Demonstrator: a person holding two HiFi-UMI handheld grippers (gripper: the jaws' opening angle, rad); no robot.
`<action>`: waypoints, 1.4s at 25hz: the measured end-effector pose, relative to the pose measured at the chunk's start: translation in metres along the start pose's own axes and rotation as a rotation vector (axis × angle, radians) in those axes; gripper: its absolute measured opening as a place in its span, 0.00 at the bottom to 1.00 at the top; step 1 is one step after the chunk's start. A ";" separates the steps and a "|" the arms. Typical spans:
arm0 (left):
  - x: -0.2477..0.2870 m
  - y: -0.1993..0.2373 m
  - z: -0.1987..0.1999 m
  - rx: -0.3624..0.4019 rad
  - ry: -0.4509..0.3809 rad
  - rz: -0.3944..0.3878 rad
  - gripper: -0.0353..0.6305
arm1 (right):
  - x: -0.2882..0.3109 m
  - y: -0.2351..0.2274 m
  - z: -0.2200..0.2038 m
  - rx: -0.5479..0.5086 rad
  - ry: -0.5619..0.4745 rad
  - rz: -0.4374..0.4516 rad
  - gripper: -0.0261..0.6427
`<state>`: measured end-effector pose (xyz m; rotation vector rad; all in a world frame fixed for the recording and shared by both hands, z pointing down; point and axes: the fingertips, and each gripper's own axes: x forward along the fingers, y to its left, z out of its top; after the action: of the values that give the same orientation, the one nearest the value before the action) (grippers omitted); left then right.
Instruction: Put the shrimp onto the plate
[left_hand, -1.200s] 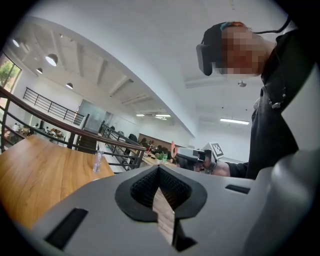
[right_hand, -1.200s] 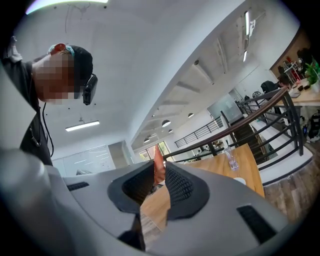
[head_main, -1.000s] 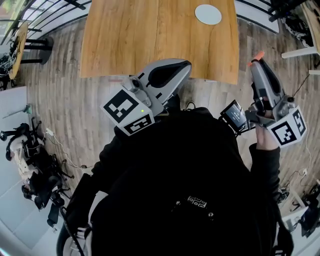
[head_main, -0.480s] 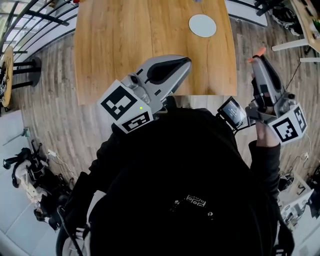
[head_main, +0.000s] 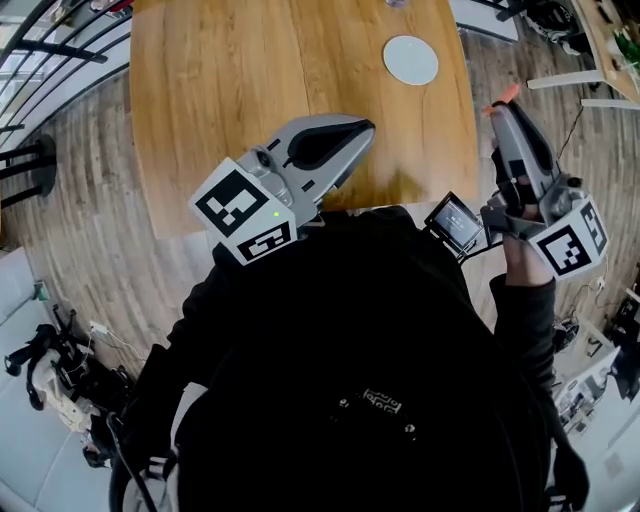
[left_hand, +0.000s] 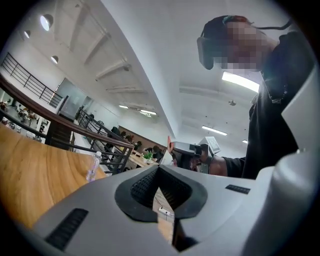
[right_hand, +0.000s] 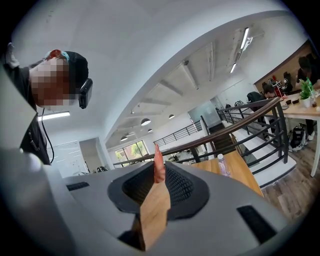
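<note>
Where the right claw (right_hand: 159, 176) brings its 2 jaws together, a small orange shrimp (right_hand: 159, 163) is clamped between the pads, with its thin end poking out toward 12 o'clock. In the head view this claw sits at 2 o'clock, just off the right edge of the wooden table (head_main: 250, 90), and the shrimp shows as an orange tip at its front. The round pale plate (head_main: 411, 60) lies on the table at 1 o'clock. It is toward 11 o'clock from the shrimp and well apart from it. The left claw (left_hand: 159, 169) is closed, its 2 tips meeting with nothing between them. In the head view it reaches over the table's near edge and points toward 2 o'clock. 1 clear bottle (left_hand: 93, 166) stands on the far part of the table. The person (head_main: 370, 380) fills the lower half of the head view in black clothing.
</note>
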<state>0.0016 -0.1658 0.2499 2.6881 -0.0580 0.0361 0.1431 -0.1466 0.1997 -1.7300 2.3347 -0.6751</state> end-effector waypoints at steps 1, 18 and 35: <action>-0.002 0.007 -0.001 -0.007 0.004 -0.005 0.06 | 0.008 0.001 -0.002 0.001 0.009 -0.001 0.16; 0.009 0.026 -0.006 -0.040 0.039 0.022 0.06 | 0.042 -0.014 0.006 0.004 0.067 0.056 0.16; 0.038 0.034 0.001 -0.031 0.041 0.158 0.06 | 0.053 -0.072 0.023 -0.023 0.104 0.136 0.16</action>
<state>0.0383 -0.1978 0.2653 2.6445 -0.2562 0.1380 0.1976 -0.2187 0.2186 -1.5631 2.5118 -0.7340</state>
